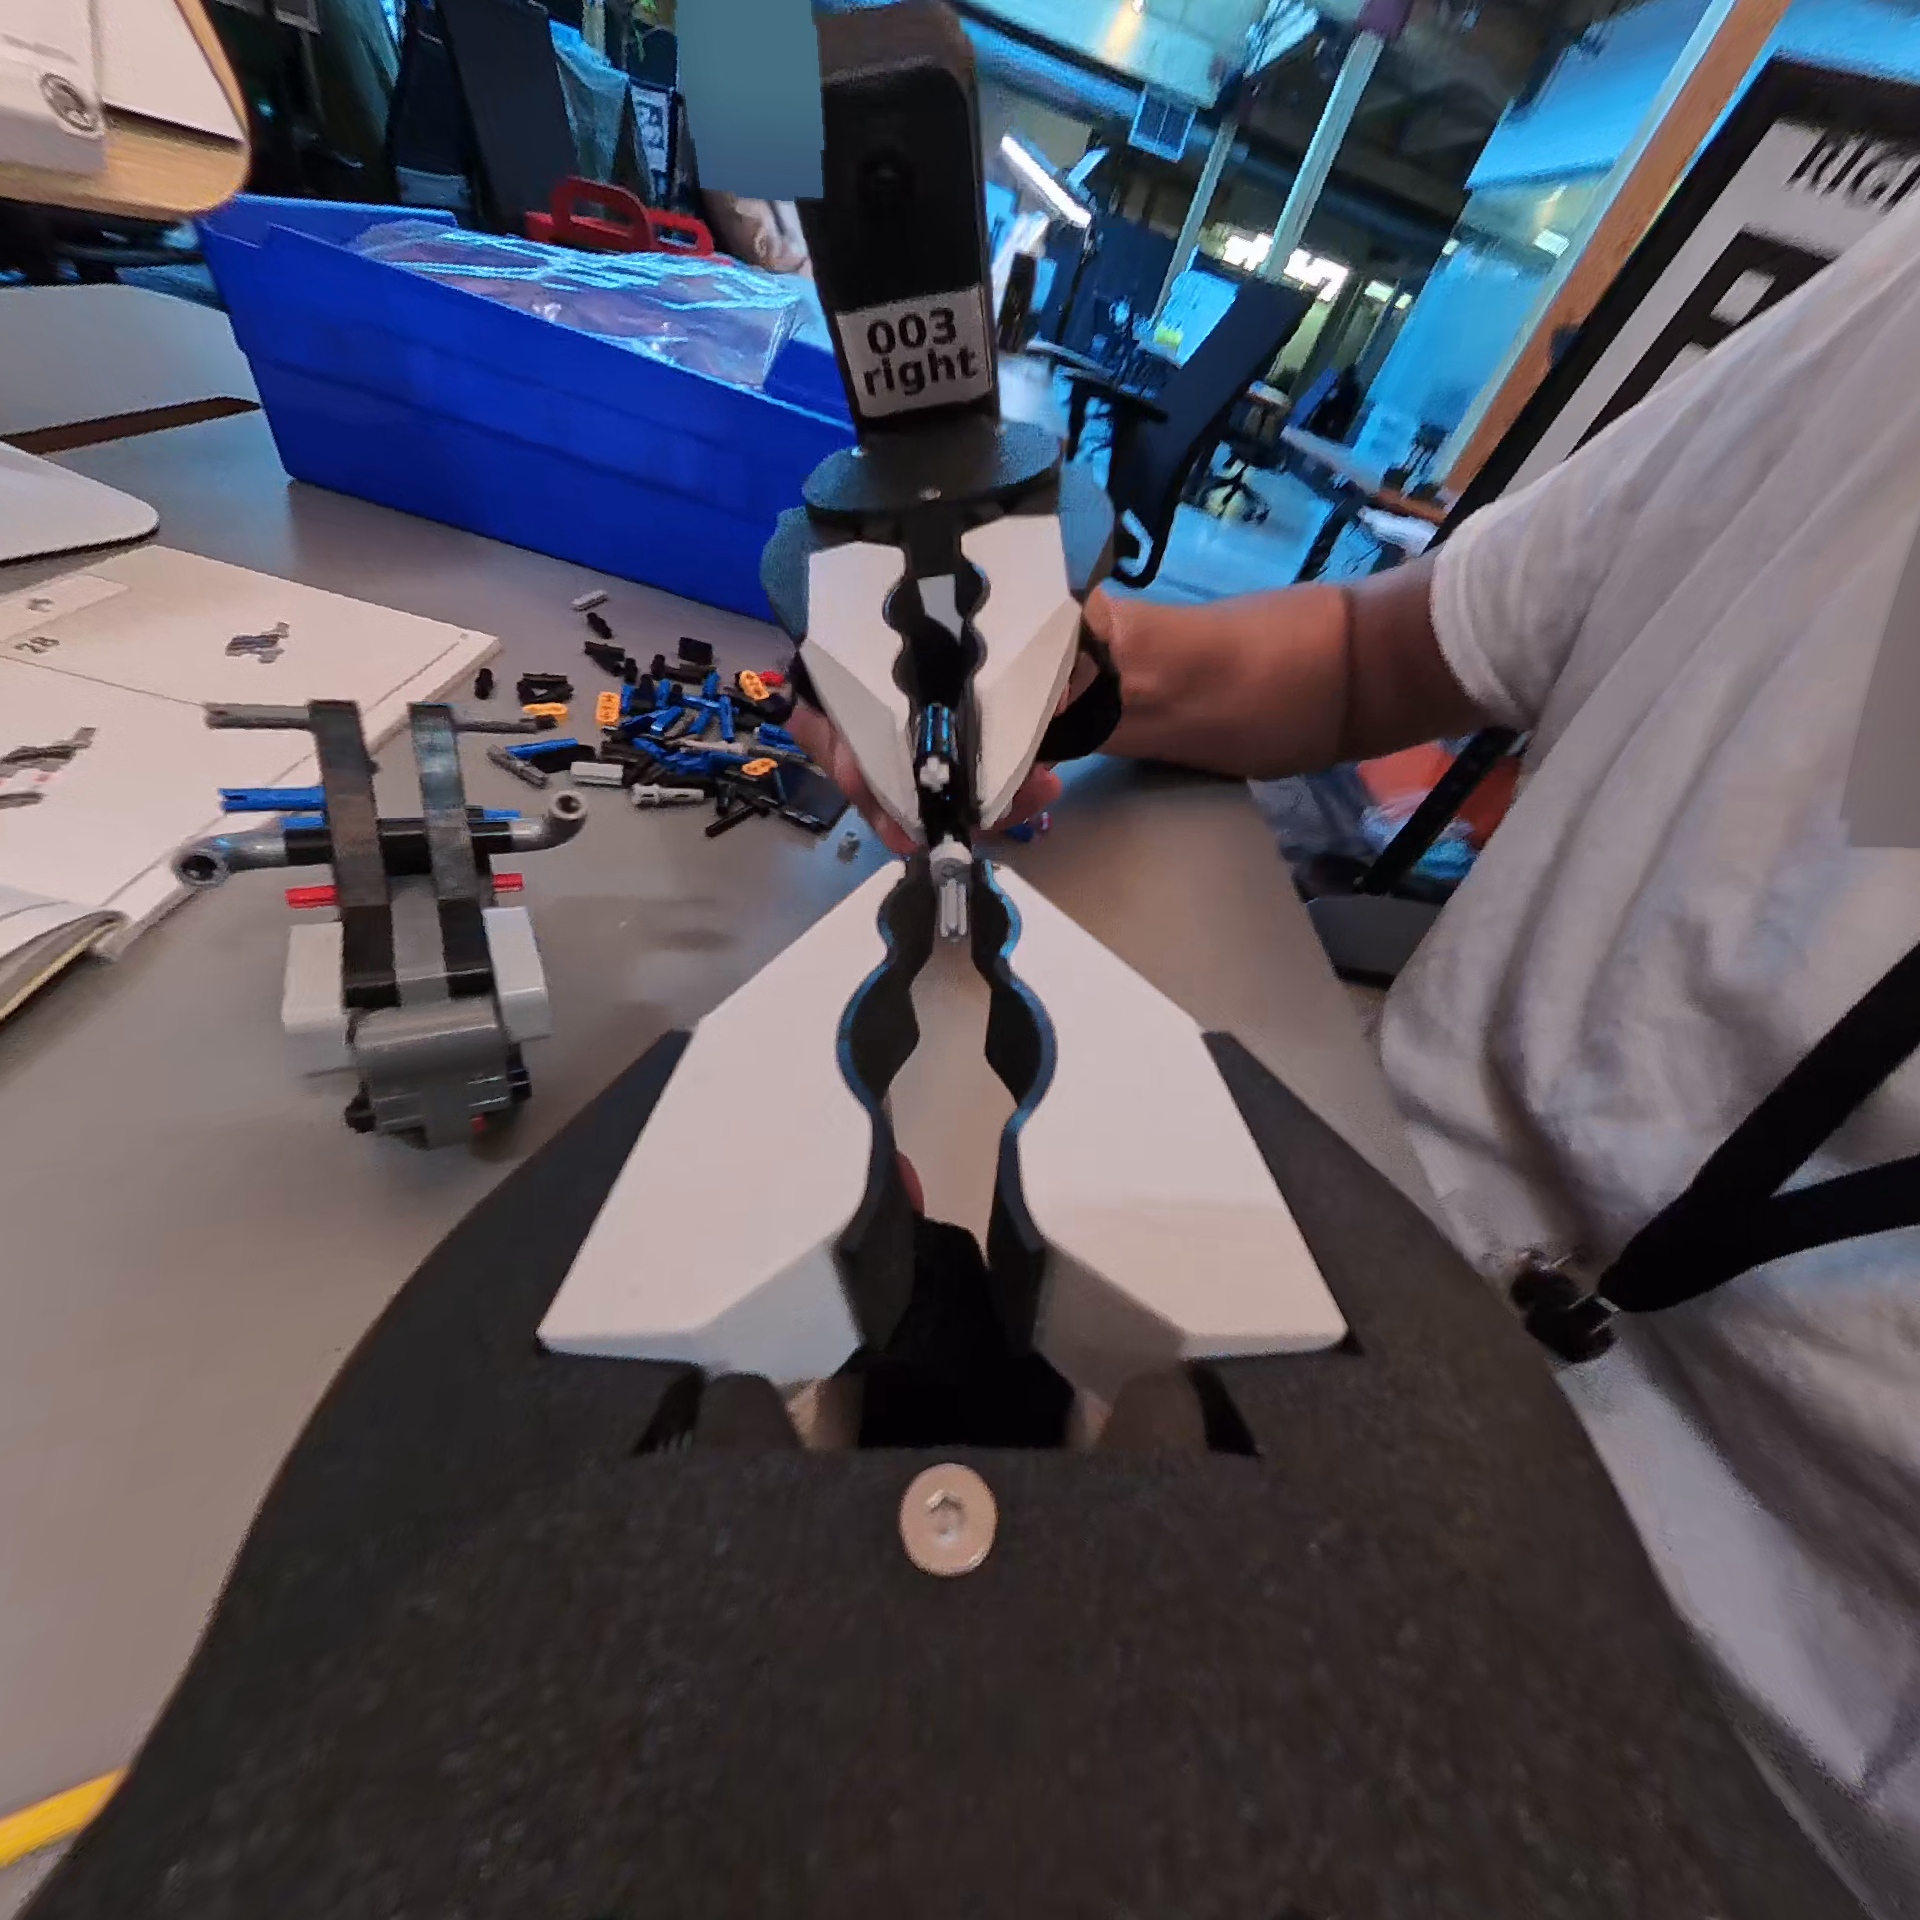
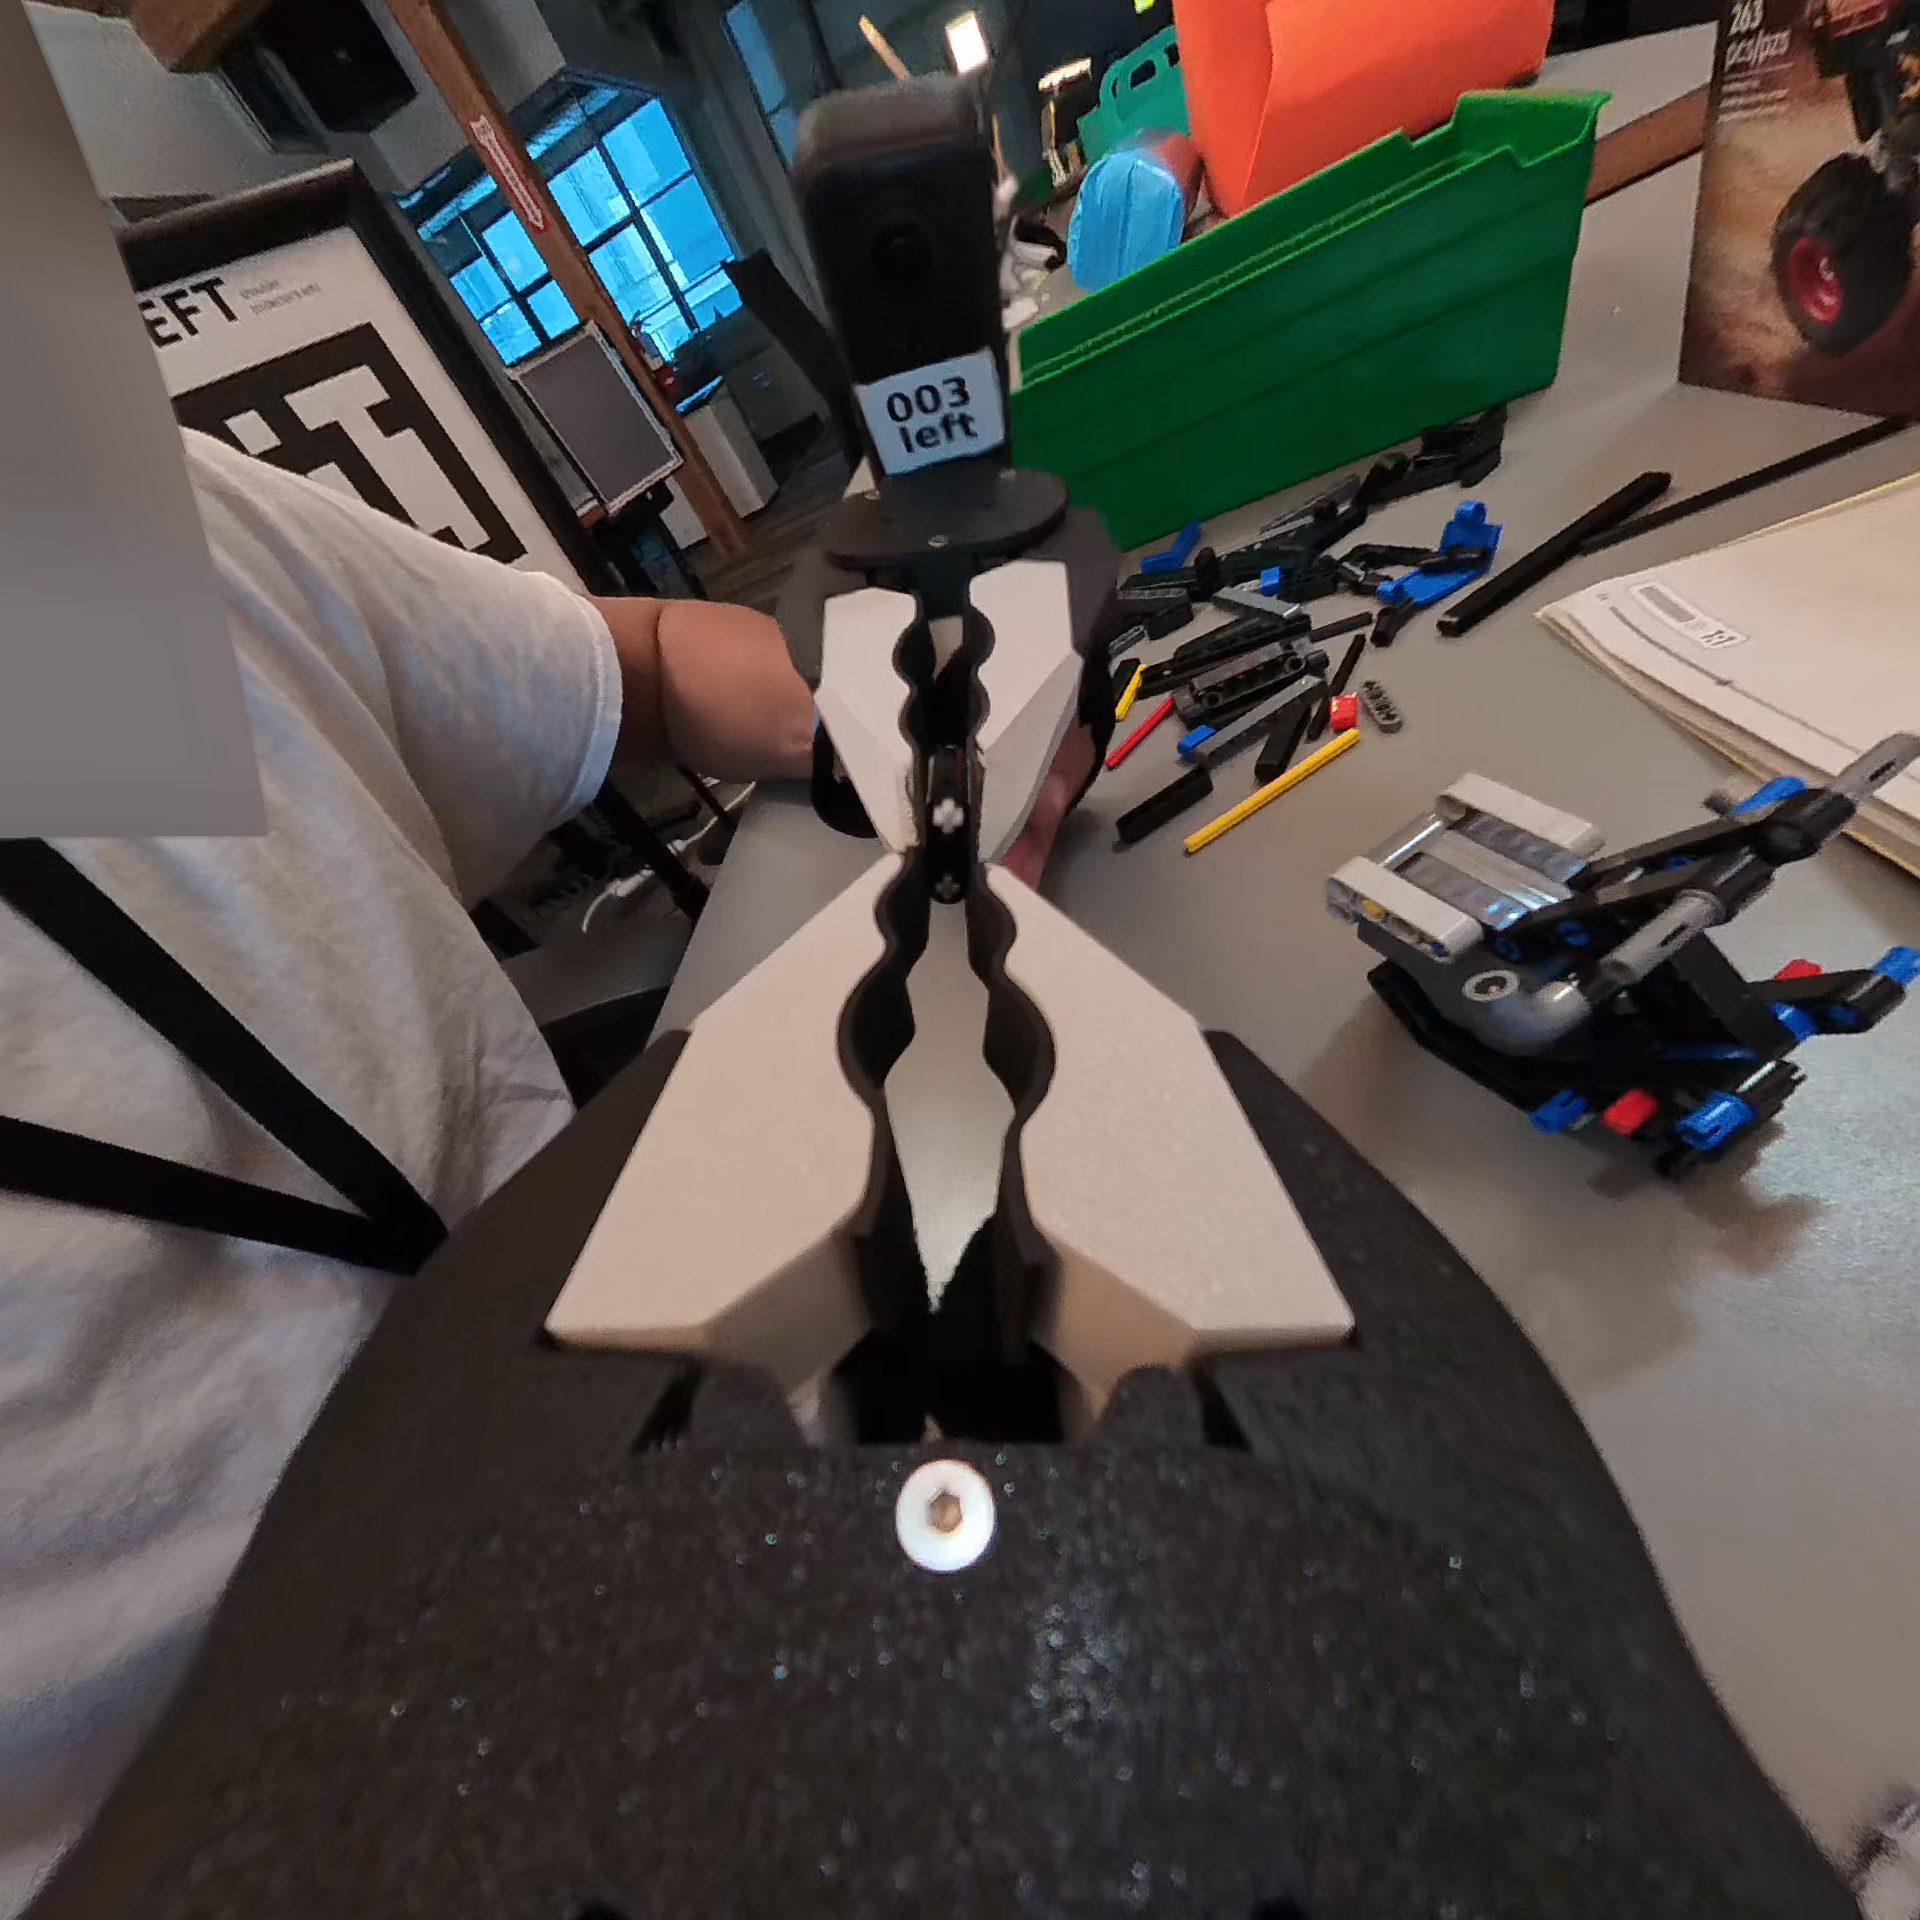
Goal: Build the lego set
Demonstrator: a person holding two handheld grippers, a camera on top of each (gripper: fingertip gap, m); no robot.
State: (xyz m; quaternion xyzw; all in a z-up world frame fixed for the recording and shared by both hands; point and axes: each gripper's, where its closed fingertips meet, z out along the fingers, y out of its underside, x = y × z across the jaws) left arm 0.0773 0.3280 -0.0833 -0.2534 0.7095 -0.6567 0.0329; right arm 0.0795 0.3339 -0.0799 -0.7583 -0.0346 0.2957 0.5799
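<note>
My two grippers meet tip to tip above the grey table. My left gripper (image 1: 948, 871) is shut on a small light grey pin (image 1: 951, 899) that points toward the other gripper. My right gripper (image 2: 945, 864) is shut on a short black beam (image 2: 948, 831) with pale cross holes. In the left wrist view the right gripper (image 1: 951, 826) comes in from above with the black beam (image 1: 938, 748), and the pin's end touches the beam's end. In the right wrist view the left gripper (image 2: 948, 840) faces mine. The partly built model (image 1: 416, 935) (image 2: 1621, 966) stands on the table.
Loose black, blue and orange pieces (image 1: 686, 727) lie before a blue bin (image 1: 520, 416). More beams and axles (image 2: 1299, 644) lie before a green bin (image 2: 1299, 343). Instruction booklets (image 1: 208, 707) (image 2: 1766, 644) and the set's box (image 2: 1808, 208) sit at the table's sides. A person's white-shirted torso (image 1: 1662, 831) is close. My two grippers' fingertips are within a few centimetres of each other.
</note>
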